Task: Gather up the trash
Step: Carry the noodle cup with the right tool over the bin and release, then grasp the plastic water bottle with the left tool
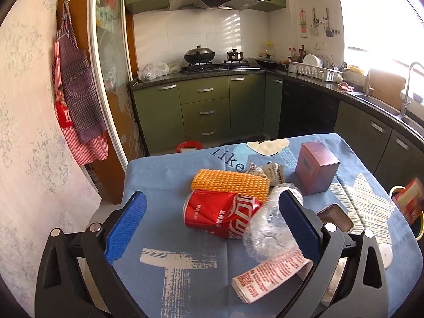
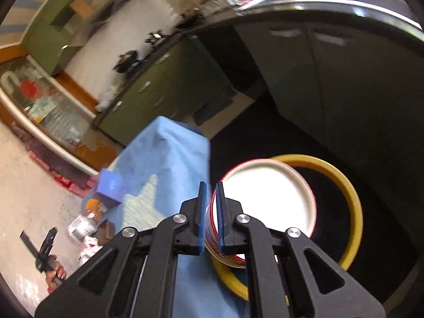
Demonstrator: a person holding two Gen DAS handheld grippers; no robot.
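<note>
The right gripper [image 2: 210,206], jaws narrowly parted, straddles the red-rimmed white paper cup's [image 2: 267,198] nine-o'clock wall; the left gripper [image 1: 212,225] gapes wide, empty.

Dented red can [image 1: 221,216] on its side mid-table, clear crushed bottle [image 1: 267,228] leaning over it, folded leaflet [image 1: 267,274] just in front. Paper cup [image 2: 265,209], white inside, tilts over the yellow-rimmed bin [image 2: 352,198].
</note>
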